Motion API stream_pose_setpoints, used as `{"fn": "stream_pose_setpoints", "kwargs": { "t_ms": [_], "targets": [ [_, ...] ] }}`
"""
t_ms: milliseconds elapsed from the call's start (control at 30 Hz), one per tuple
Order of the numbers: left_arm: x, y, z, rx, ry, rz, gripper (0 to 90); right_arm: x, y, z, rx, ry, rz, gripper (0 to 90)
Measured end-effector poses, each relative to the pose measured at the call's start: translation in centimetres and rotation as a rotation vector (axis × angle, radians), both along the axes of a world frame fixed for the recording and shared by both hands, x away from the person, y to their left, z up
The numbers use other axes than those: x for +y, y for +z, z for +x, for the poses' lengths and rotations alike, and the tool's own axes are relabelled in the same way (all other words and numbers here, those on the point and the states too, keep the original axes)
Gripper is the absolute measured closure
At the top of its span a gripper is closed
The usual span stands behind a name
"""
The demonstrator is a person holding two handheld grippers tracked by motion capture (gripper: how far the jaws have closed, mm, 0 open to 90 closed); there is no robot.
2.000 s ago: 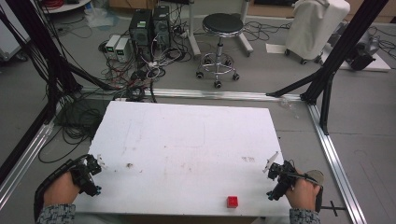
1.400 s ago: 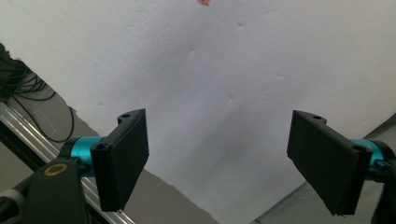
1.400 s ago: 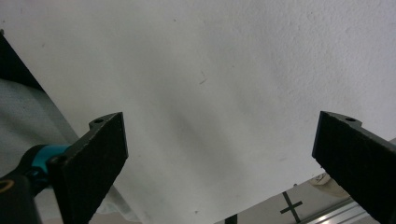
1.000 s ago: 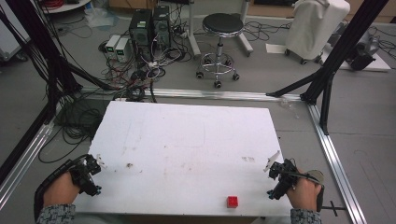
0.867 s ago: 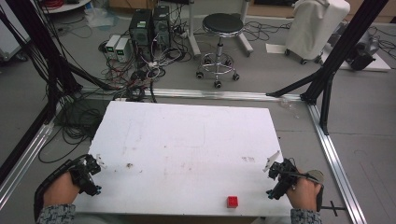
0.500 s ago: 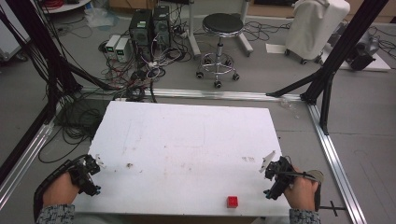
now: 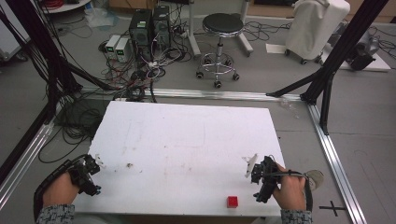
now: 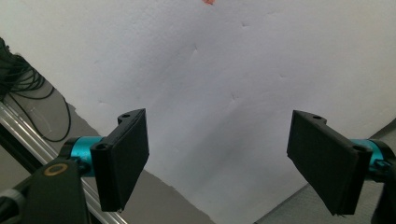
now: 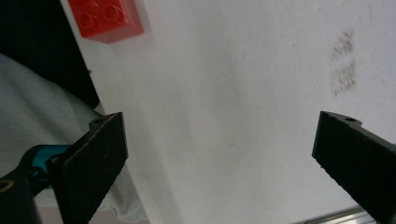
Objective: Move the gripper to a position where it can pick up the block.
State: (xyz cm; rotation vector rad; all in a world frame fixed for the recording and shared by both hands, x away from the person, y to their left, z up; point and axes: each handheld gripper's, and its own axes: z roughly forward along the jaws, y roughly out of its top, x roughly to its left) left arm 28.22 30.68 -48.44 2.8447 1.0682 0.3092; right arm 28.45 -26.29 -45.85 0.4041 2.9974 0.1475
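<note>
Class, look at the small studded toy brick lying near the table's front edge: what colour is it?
Red. The brick shows best in the right gripper view, where its studs are visible.

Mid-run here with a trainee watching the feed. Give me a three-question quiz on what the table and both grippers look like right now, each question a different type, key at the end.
1. True or false: the right gripper is shut on the red brick.
2. Multiple choice: the red brick lies (A) at the table's far edge, (B) near the table's near edge, towards the right gripper, (C) between the jaws of the left gripper.
3. Fill in: in the left gripper view, the two black jaws stand wide ____ over the white tabletop.

Key: 1 false, its jaws are apart with nothing between them and the brick sits off to one side; 2 B; 3 apart.
</note>
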Motion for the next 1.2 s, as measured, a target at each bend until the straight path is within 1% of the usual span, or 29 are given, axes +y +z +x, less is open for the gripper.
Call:
{"fn": "stream_pose_setpoints", "kwargs": {
  "t_ms": [33, 67, 100, 133, 267, 300, 433, 600, 667, 700, 767, 900, 933, 1000, 1033, 1067, 1133, 1200],
  "targets": [
    [0.0, 0.0, 0.0, -0.001, 0.003, -0.003, 21.0, 0.0, 0.0, 0.0, 0.000, 0.000, 0.000, 2.6],
    [0.0, 0.0, 0.0, -0.001, 0.003, -0.003, 21.1, 0.9, -0.2, -0.1, 0.007, 0.024, -0.003, 2.6],
    [0.0, 0.0, 0.0, -0.001, 0.003, -0.003, 21.1, 0.9, -0.2, -0.1, 0.007, 0.024, -0.003, 2.6],
    [0.0, 0.0, 0.0, -0.003, 0.005, -0.003, 21.1, 1.9, -0.5, -0.2, 0.011, 0.054, -0.012, 2.6],
    [0.1, 0.0, 0.0, -0.004, 0.005, -0.005, 21.0, 3.3, -1.0, -0.5, 0.027, 0.079, -0.028, 2.6],
    [0.1, 0.0, 0.0, -0.004, 0.005, -0.005, 21.1, 3.6, -1.3, -0.6, 0.026, 0.095, -0.026, 2.6],
    [0.2, 0.1, 0.0, -0.009, 0.009, -0.005, 21.1, 4.8, -2.1, -1.3, 0.040, 0.129, -0.049, 2.6],
    [0.0, 0.0, 0.0, -0.012, 0.007, -0.007, 21.0, 5.8, -2.8, -1.9, 0.040, 0.165, -0.054, 2.6],
    [0.0, 0.0, 0.0, -0.010, 0.008, -0.010, 21.1, 6.0, -3.0, -2.1, 0.041, 0.168, -0.055, 2.6],
    [-0.1, 0.0, 0.0, -0.009, 0.002, -0.004, 21.1, 6.6, -3.4, -2.4, 0.044, 0.185, -0.061, 2.6],
    [-0.1, 0.0, 0.0, -0.013, 0.003, -0.009, 21.1, 6.9, -3.8, -2.5, 0.053, 0.198, -0.068, 2.6],
    [-0.1, 0.0, 0.0, -0.016, 0.008, -0.011, 21.1, 7.1, -4.1, -2.7, 0.044, 0.203, -0.081, 2.6],
    [-0.1, -0.1, 0.0, -0.018, 0.011, -0.015, 21.1, 7.3, -4.3, -2.8, 0.038, 0.212, -0.085, 2.6],
    [-0.1, -0.1, 0.0, -0.018, 0.011, -0.014, 21.1, 7.5, -4.5, -2.8, 0.030, 0.219, -0.079, 2.6],
    [-0.1, 0.0, 0.0, -0.015, 0.007, -0.010, 21.1, 7.7, -4.6, -2.9, 0.034, 0.218, -0.085, 2.6],
    [-0.1, 0.0, 0.0, -0.015, 0.007, -0.012, 21.1, 7.8, -4.8, -2.8, 0.031, 0.228, -0.088, 2.6],
    [-0.1, 0.1, 0.0, -0.018, 0.007, -0.010, 21.1, 7.9, -4.9, -2.9, 0.032, 0.229, -0.086, 2.6],
    [0.0, 0.1, 0.0, -0.018, 0.008, -0.010, 21.1, 8.1, -5.3, -3.0, 0.041, 0.234, -0.098, 2.6]
  ]
}}
